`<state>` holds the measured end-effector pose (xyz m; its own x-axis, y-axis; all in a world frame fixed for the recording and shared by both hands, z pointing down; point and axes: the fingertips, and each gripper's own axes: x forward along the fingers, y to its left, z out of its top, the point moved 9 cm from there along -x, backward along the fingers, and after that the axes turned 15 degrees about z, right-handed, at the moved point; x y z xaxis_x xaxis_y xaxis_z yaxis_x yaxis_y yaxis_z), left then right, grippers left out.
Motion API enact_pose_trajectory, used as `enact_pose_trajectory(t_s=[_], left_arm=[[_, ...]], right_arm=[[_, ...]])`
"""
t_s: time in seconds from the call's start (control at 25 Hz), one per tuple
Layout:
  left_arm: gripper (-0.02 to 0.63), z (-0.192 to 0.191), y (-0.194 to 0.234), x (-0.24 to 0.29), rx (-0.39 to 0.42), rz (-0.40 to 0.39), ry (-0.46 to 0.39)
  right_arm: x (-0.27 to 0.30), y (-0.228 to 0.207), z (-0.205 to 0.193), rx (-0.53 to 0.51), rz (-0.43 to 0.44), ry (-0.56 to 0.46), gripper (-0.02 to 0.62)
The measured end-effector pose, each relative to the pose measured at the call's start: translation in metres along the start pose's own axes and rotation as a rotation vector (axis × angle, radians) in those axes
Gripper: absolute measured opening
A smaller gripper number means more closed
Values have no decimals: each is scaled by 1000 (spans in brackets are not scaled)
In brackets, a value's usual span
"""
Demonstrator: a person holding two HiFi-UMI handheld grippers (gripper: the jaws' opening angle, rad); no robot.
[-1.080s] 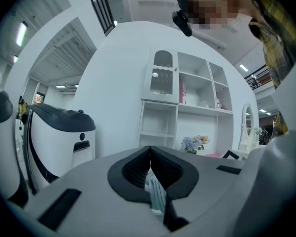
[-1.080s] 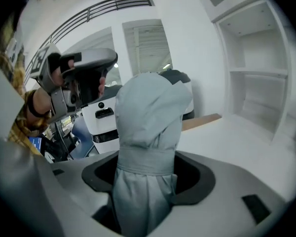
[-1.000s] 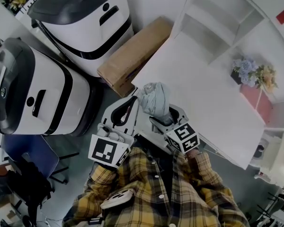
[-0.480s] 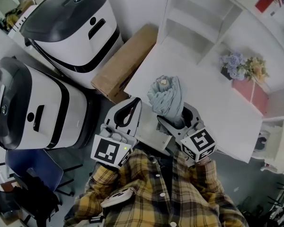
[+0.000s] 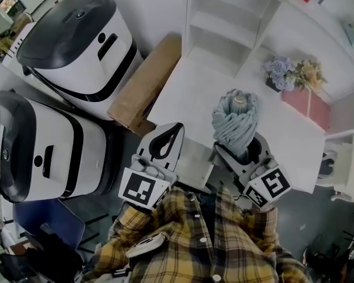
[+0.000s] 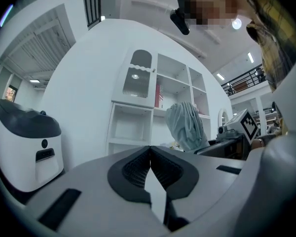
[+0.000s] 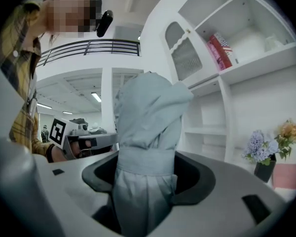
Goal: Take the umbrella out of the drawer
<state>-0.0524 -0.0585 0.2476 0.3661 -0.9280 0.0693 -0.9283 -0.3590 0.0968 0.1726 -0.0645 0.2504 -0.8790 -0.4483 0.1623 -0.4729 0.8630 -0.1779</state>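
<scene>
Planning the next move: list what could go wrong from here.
The right gripper clamps the umbrella only near one end; the long part beyond the jaws could tilt or slip. The left gripper is shut and empty, giving no support. A swing could hit the flowers on the desk.

Umbrella point(image 5: 235, 121) soft matt grey cloth; desk point(image 5: 286, 131) smooth white; box point(image 5: 144, 84) brown cardboard; shirt point(image 5: 194, 243) plaid woven cloth
</scene>
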Motion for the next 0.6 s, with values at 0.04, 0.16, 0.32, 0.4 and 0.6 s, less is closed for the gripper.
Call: enact_pose_trajectory(t_s=[0.04, 0.16, 0.32, 0.4, 0.6], left_arm=[[20, 1, -2, 1, -1, -10, 0], [20, 3, -9, 4, -3, -28, 0], [20, 5, -11, 6, 1, -36, -4], [20, 4, -9, 6, 2, -37, -1], [20, 4, -5, 7, 1, -37, -1]], right_arm=[[-6, 0, 1, 8, -9, -17, 308], [-23, -1, 4, 47, -26, -60, 308], [-37, -3, 2, 99, -48, -105, 308], [-38, -3, 0, 100, -60, -105, 308], [-37, -3, 0, 89, -76, -102, 308]])
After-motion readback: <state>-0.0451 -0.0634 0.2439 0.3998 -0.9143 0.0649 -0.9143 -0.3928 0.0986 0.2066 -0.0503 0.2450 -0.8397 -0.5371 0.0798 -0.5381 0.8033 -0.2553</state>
